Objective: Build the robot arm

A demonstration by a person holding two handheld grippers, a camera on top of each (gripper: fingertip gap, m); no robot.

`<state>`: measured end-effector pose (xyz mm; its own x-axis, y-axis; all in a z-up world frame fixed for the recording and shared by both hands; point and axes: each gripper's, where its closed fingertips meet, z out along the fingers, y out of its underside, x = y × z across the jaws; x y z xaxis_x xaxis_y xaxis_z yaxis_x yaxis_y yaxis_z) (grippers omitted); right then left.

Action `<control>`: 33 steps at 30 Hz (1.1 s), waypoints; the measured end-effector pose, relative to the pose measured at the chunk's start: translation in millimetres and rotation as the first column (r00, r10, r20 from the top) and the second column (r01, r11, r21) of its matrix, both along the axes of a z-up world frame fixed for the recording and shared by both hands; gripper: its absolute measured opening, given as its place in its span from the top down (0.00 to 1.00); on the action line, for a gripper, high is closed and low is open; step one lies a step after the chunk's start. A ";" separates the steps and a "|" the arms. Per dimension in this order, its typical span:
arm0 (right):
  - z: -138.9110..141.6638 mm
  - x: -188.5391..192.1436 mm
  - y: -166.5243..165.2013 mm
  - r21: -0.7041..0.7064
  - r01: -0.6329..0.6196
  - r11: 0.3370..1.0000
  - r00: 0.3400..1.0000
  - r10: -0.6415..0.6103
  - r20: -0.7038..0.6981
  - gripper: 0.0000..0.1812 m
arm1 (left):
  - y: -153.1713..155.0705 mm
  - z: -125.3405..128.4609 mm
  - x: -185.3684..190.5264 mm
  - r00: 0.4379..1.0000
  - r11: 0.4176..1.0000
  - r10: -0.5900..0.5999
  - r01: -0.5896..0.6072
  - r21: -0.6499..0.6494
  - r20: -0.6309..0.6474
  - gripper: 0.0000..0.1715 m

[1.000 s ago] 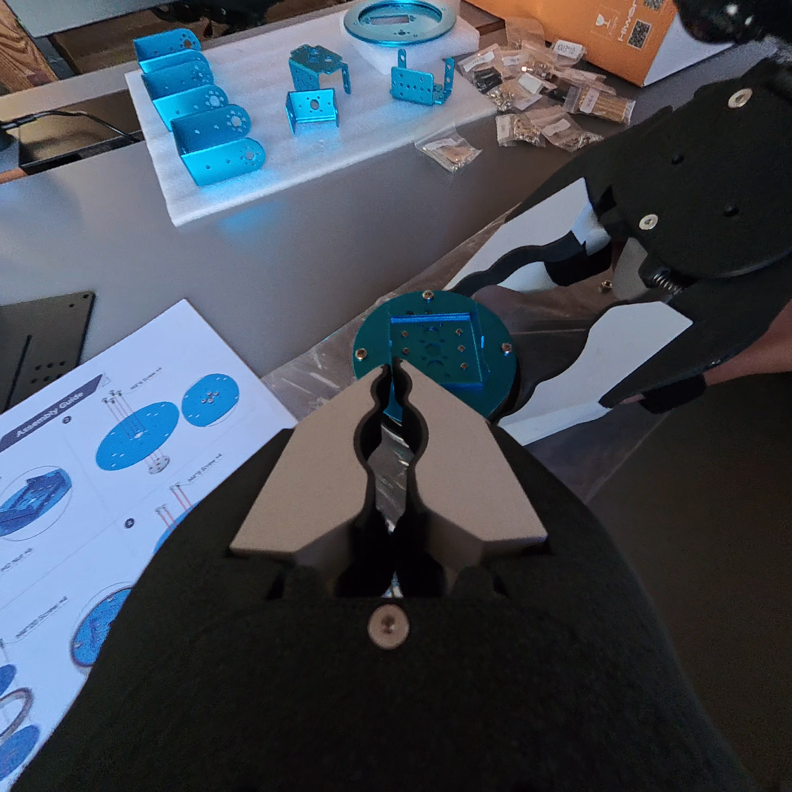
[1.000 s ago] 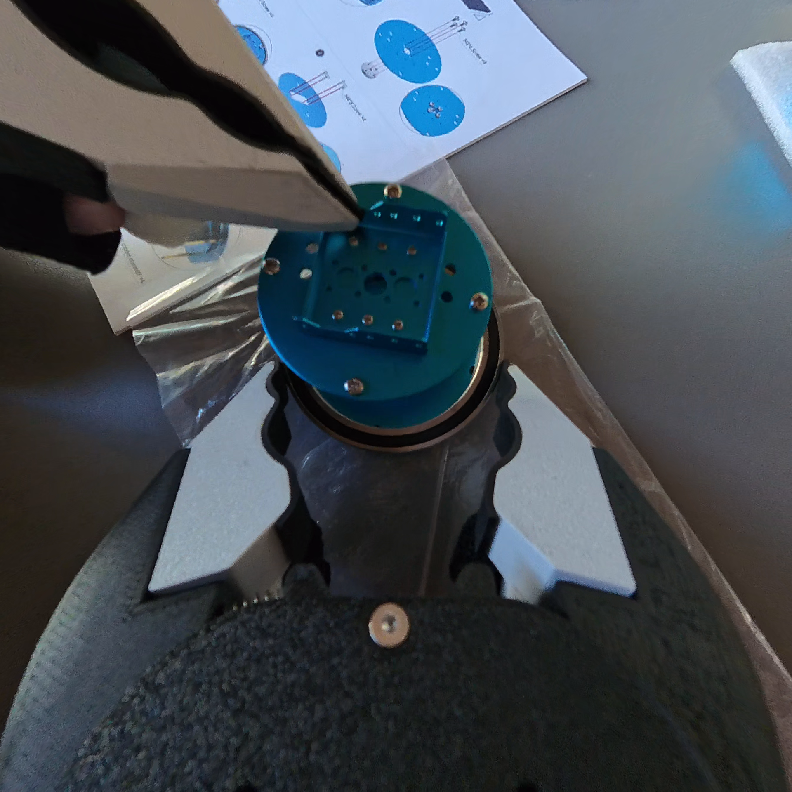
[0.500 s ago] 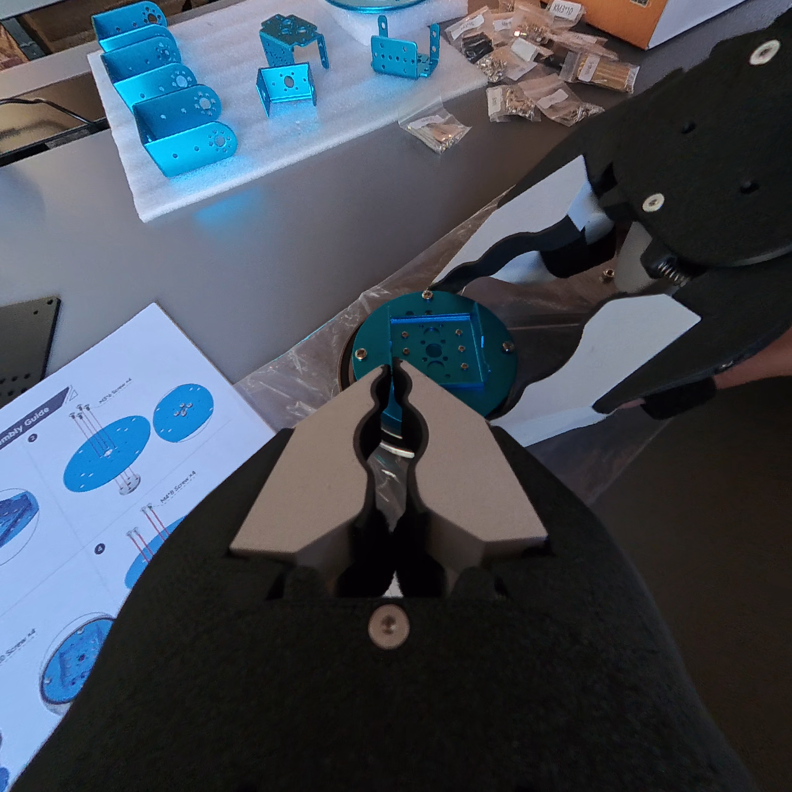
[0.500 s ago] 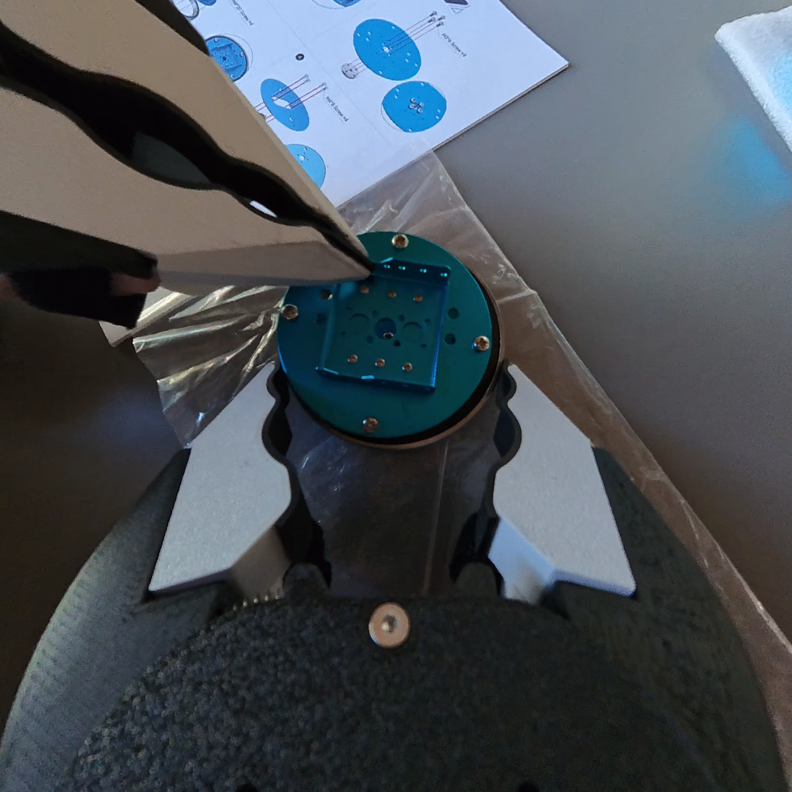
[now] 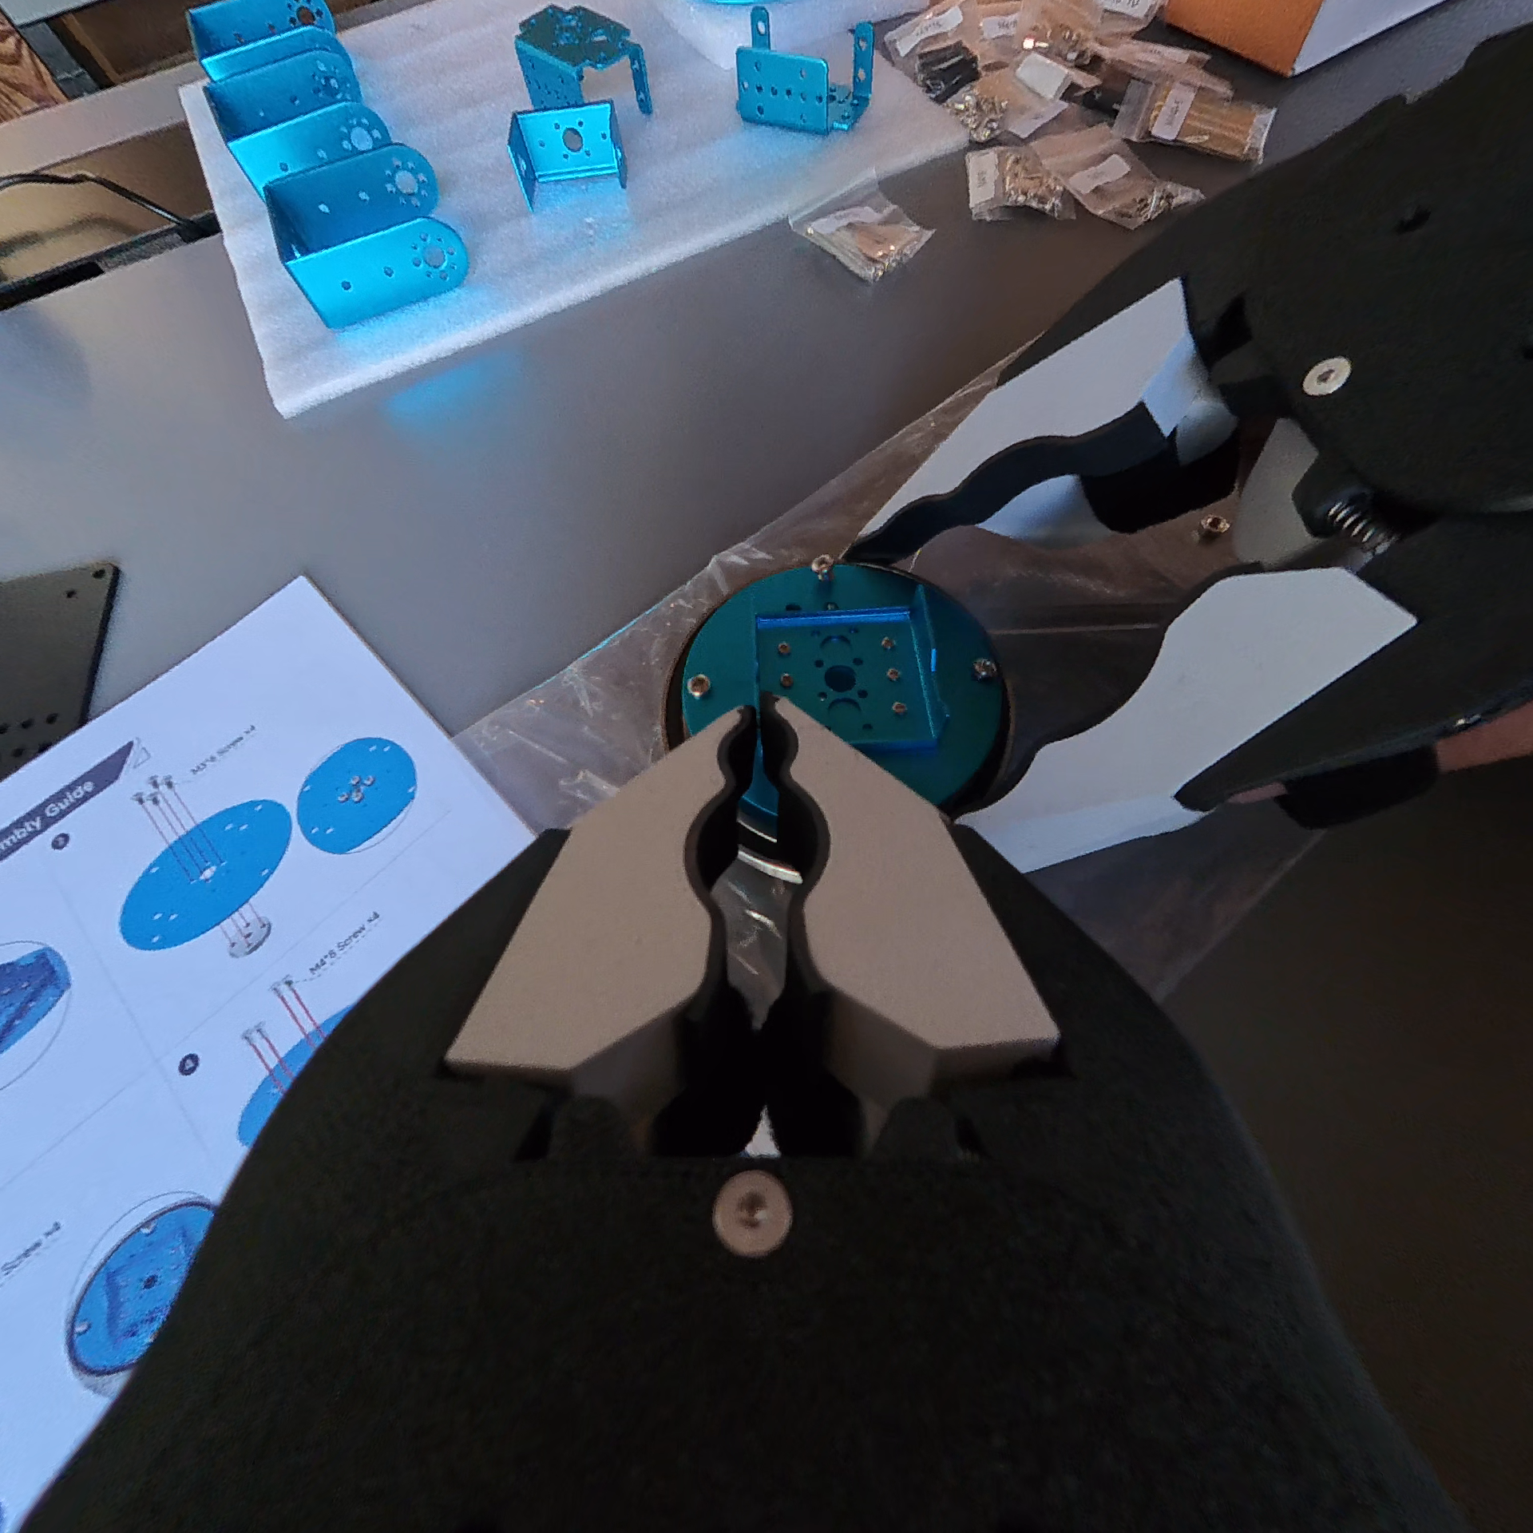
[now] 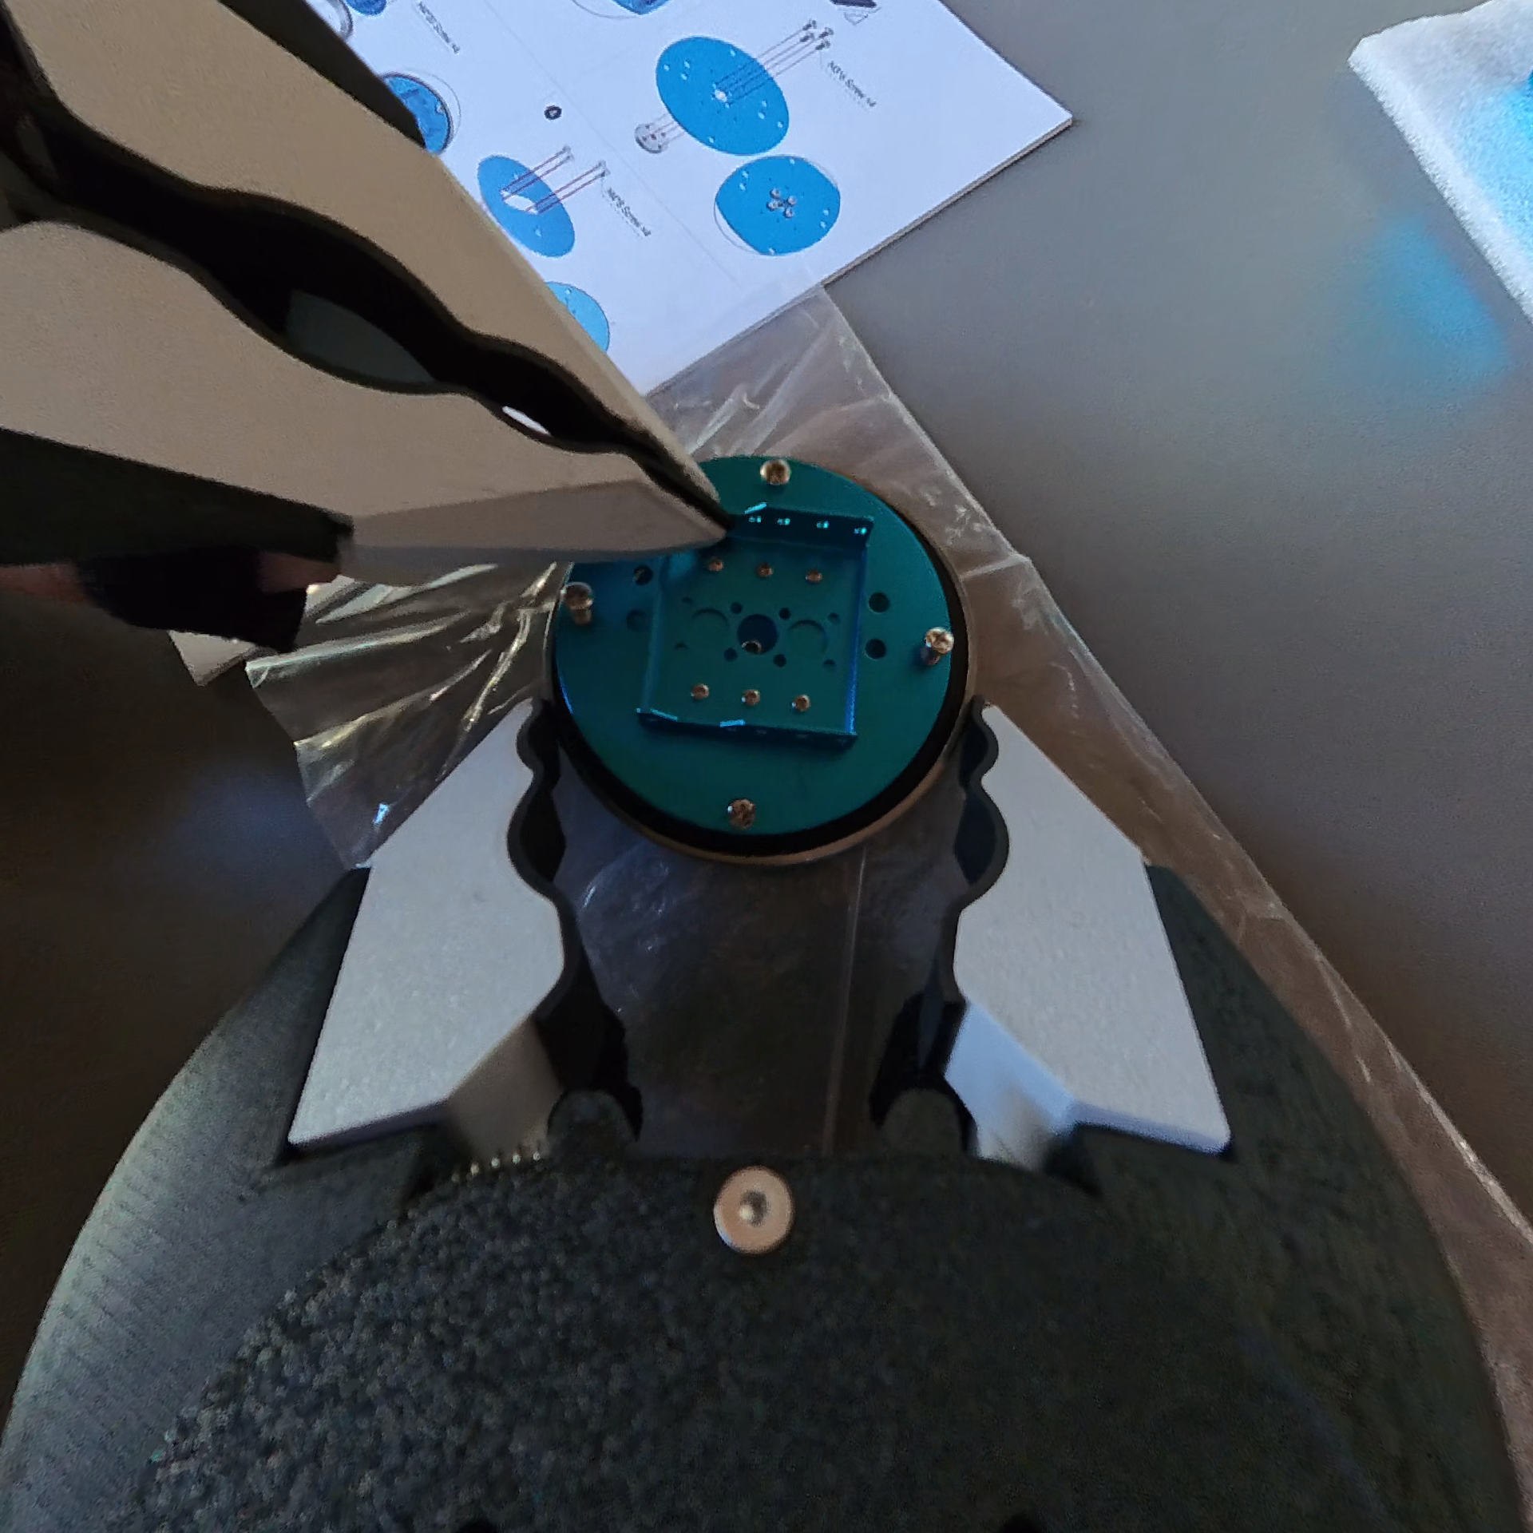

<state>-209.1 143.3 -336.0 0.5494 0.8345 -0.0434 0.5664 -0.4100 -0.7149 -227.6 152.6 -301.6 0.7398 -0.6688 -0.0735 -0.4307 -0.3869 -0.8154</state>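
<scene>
A round blue disc (image 6: 796, 771) with a square blue bracket (image 6: 829, 597) screwed on top lies level on a dark ring (image 6: 829, 848), on a clear plastic bag (image 6: 398, 688). My left gripper (image 5: 759, 713) is shut, its tips pinching the end of the bracket's wall; it also shows in the right wrist view (image 6: 717, 523). My right gripper (image 6: 756, 730) is open and low over the bag. Its fingers flank the near half of the disc and ring, close to the rim. The disc (image 5: 722, 647), bracket (image 5: 863, 705) and right gripper (image 5: 921, 678) also show in the left wrist view.
A printed instruction sheet (image 5: 249, 788) lies left of the bag on the grey table. Behind it, a white foam sheet (image 5: 581, 249) carries several blue brackets (image 5: 365, 207). Small bags of screws (image 5: 1078, 166) and an orange box (image 5: 1228, 25) are at the back right. A black plate (image 5: 41, 655) sits at the left edge. Spacing between my two grippers at the tips: around 4 cm.
A second ago the disc was tilted and raised above the ring; now it lies level on it. The left gripper stays shut on the bracket and the right stays open.
</scene>
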 end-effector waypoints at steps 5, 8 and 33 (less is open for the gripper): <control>0.0 0.2 0.8 0.000 0.009 1.000 1.000 -0.009 -0.004 0.47 | 2.5 -0.4 1.1 1.000 1.000 -0.008 0.008 0.007 -0.007 1.00; 0.0 1.2 1.9 -0.002 0.019 1.000 1.000 -0.019 -0.003 0.47 | 2.9 -1.3 2.0 1.000 1.000 -0.009 0.009 0.004 -0.004 1.00; 0.0 3.7 2.9 -0.006 0.031 1.000 1.000 -0.031 -0.004 0.47 | 3.3 -3.3 2.5 0.999 0.999 -0.031 0.032 -0.036 0.023 1.00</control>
<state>-205.3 146.3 -335.9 0.5745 0.8170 -0.0503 0.5508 -0.4313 -0.7146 -225.2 156.0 -304.9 0.7195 -0.6938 -0.0324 -0.4253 -0.4031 -0.8103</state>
